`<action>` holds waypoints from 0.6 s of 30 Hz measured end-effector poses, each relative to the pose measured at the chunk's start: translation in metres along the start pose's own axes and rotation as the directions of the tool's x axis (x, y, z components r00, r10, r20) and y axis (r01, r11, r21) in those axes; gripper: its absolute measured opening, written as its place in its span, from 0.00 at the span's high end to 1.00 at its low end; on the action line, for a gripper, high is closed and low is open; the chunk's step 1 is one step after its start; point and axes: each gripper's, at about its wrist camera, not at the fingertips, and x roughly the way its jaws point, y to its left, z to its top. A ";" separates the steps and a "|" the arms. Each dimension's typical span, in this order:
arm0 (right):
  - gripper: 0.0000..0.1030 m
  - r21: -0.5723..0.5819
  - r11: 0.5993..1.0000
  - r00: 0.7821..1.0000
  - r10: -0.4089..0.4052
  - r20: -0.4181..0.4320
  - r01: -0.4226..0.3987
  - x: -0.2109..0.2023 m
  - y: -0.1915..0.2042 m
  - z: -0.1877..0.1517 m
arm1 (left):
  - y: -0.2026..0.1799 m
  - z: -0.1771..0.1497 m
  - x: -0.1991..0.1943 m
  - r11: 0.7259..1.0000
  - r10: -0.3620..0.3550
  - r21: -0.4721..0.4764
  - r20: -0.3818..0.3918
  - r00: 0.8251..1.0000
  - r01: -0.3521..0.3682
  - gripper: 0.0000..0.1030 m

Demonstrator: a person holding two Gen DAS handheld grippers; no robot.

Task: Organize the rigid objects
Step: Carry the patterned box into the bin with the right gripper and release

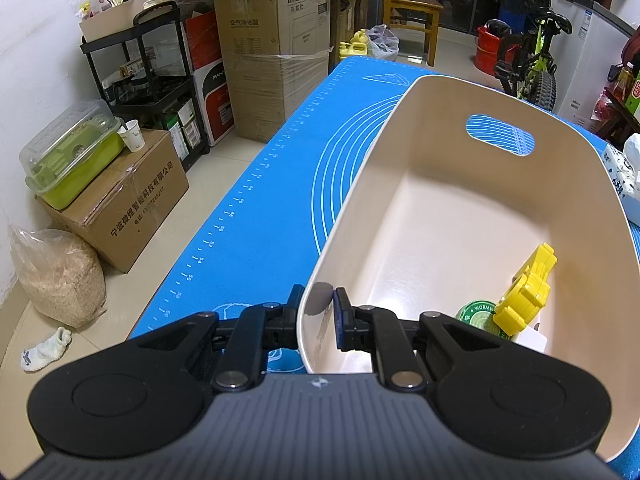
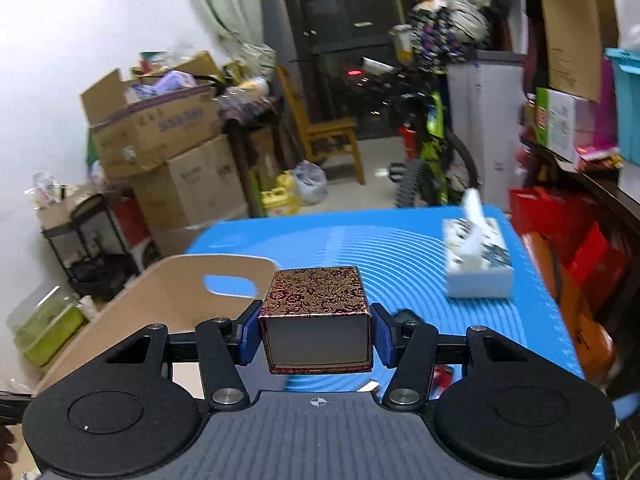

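In the left wrist view the left gripper has its fingers pinched on the near rim of the cream bin, probably to steady it on the blue mat, and inside the bin, at its near end, lie a yellow toy and a green tin. In the right wrist view the right gripper is clamped on the sides of a patterned box, held above the mat just right of the bin, likely for dropping in, with a tissue box well beyond the bin on the mat.
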 end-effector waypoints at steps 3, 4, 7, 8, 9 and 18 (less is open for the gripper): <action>0.42 -0.032 0.999 0.999 0.033 0.004 -0.033 0.002 0.018 0.001 | 0.000 0.000 0.000 1.000 0.000 0.000 0.000 1.000 0.000 0.84; 0.42 -0.040 0.998 0.999 0.047 0.001 -0.047 0.003 0.024 0.001 | 0.000 0.000 0.000 1.000 0.001 0.001 0.000 1.000 -0.001 0.84; 0.42 -0.076 0.994 0.997 0.081 -0.010 -0.081 0.007 0.044 -0.001 | -0.001 0.000 0.000 1.000 0.002 0.005 0.001 1.000 -0.002 0.84; 0.42 -0.089 0.992 0.996 0.093 -0.017 -0.094 0.009 0.051 -0.002 | -0.002 0.000 0.000 1.000 0.002 0.006 0.002 1.000 -0.002 0.84; 0.42 -0.100 0.989 0.994 0.104 -0.025 -0.106 0.012 0.057 -0.003 | -0.002 0.000 0.000 1.000 0.002 0.006 0.002 1.000 -0.002 0.84; 0.42 -0.213 0.958 0.975 0.163 -0.154 -0.194 0.034 0.110 -0.028 | -0.002 0.001 -0.001 1.000 0.002 0.011 0.002 1.000 -0.002 0.84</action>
